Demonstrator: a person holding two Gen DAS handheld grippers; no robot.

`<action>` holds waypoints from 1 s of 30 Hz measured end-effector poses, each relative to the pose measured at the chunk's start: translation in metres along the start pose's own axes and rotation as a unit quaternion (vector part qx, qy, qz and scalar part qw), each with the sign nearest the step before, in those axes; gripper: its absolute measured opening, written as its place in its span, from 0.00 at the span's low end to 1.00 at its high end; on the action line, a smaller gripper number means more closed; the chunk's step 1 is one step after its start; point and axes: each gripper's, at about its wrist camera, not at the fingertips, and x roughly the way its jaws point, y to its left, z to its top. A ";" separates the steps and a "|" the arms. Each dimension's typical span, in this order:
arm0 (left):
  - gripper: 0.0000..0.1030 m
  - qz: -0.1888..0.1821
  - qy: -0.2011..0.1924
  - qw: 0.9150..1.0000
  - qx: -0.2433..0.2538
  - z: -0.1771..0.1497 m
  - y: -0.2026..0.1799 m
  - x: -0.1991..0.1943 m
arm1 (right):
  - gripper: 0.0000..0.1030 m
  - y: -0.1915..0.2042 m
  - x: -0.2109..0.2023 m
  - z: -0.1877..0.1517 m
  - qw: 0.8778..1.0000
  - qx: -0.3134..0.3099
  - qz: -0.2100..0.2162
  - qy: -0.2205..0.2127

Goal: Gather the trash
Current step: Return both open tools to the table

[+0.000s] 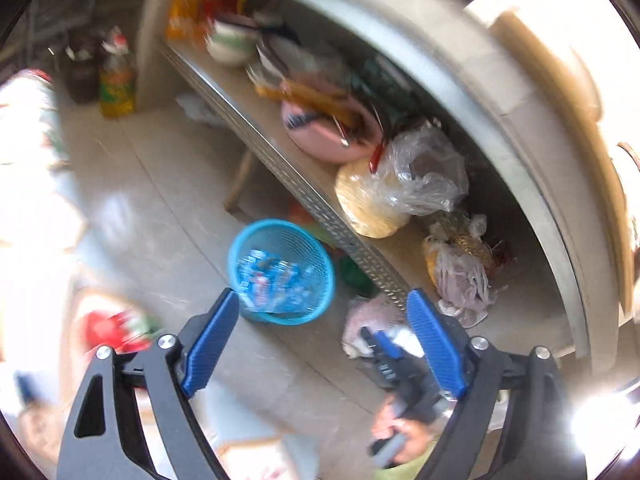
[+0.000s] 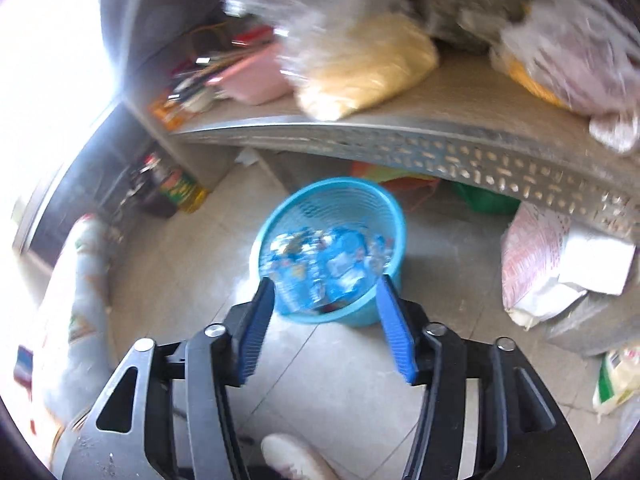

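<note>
You are holding both sets of tongs wide apart and empty: the left tongs (image 1: pixel 322 308) have nothing between their blue pads, and the right tongs (image 2: pixel 326 300) are likewise gaping with nothing gripped. The blue basket (image 2: pixel 394 216) is standing on the tiled floor (image 2: pixel 192 264) just in front of the low metal shelf (image 2: pixel 400 140), and it is already holding a heap of blue wrappers (image 2: pixel 332 260).

From the right wrist view you are looking almost straight down into the basket, its near rim sitting between the two pads, so the step in hand is probably either a fresh drop just finished or a search for the next scrap. Both views are smearing with motion, so slow down before you are committing to anything.

Judging by the clutter, the likeliest loose piece is the crumpled pinkish bag (image 1: pixel 372 316) lying on the floor beside the basket, near the shelf's edge. If you are going for it, keep the tongs wide until the pads are straddling a bunched fold, not a flat sheet, since thin plastic will likely slip. Avoid the bagged goods (image 1: pixel 400 188) up on the shelf; they look like stored food, not trash. Keep the left tongs clear of the right tongs' path above the rim.
</note>
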 end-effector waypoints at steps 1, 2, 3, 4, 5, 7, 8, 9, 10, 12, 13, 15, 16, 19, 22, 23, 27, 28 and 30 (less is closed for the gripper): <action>0.86 0.010 -0.012 1.000 0.006 -0.010 0.003 -0.015 | 0.53 0.005 -0.007 0.000 1.000 -0.012 0.004 -0.002; 0.88 0.025 -0.029 0.999 0.013 -0.021 0.008 -0.034 | 0.54 0.012 -0.016 0.001 1.000 -0.023 0.009 -0.005; 0.88 0.040 -0.041 0.998 0.020 -0.032 0.013 -0.049 | 0.55 0.019 -0.025 0.000 0.999 -0.033 0.014 -0.009; 0.90 0.056 -0.053 0.997 0.027 -0.043 0.018 -0.064 | 0.55 0.027 -0.033 0.002 0.999 -0.047 0.021 -0.012; 0.91 0.076 -0.070 0.994 0.029 -0.056 0.024 -0.080 | 0.55 0.035 -0.042 0.003 0.998 -0.061 0.027 -0.014; 0.92 0.104 -0.094 0.990 0.023 -0.077 0.034 -0.106 | 0.56 0.048 -0.059 0.004 0.995 -0.084 0.042 -0.021; 0.92 0.114 -0.106 0.988 0.020 -0.088 0.039 -0.119 | 0.57 0.055 -0.066 0.005 0.994 -0.094 0.052 -0.023; 0.93 0.122 -0.115 0.986 0.018 -0.098 0.044 -0.130 | 0.59 0.063 -0.074 0.007 0.993 -0.102 0.062 -0.025; 0.93 0.132 -0.125 0.983 0.018 -0.107 0.048 -0.139 | 0.60 0.072 -0.081 0.008 0.991 -0.112 0.073 -0.028; 0.94 0.159 -0.146 0.976 0.016 -0.128 0.058 -0.161 | 0.65 0.090 -0.095 0.009 0.986 -0.131 0.095 -0.034; 0.94 0.172 -0.154 0.973 0.014 -0.137 0.063 -0.171 | 0.67 0.101 -0.102 0.009 0.983 -0.141 0.112 -0.034; 0.94 0.191 -0.166 0.968 0.006 -0.154 0.074 -0.187 | 0.70 0.117 -0.113 0.009 0.977 -0.150 0.148 -0.030; 0.94 0.203 -0.172 0.964 0.001 -0.163 0.080 -0.196 | 0.71 0.127 -0.118 0.009 0.973 -0.154 0.167 -0.028; 0.94 0.234 -0.184 0.954 -0.017 -0.187 0.096 -0.218 | 0.72 0.152 -0.125 0.005 0.963 -0.168 0.212 -0.014; 0.94 0.252 -0.194 0.947 -0.044 -0.213 0.116 -0.240 | 0.72 0.178 -0.126 -0.002 0.951 -0.186 0.247 0.009; 0.94 0.258 -0.196 0.945 -0.051 -0.220 0.120 -0.244 | 0.72 0.187 -0.126 -0.006 0.947 -0.192 0.256 0.017; 0.94 0.277 -0.203 0.936 -0.069 -0.247 0.133 -0.251 | 0.72 0.222 -0.120 -0.030 0.934 -0.226 0.271 0.055; 0.94 0.281 -0.204 0.935 -0.072 -0.252 0.136 -0.250 | 0.72 0.232 -0.118 -0.040 0.929 -0.234 0.277 0.070; 0.94 0.278 -0.201 0.937 -0.067 -0.257 0.138 -0.244 | 0.72 0.245 -0.114 -0.055 0.922 -0.245 0.287 0.092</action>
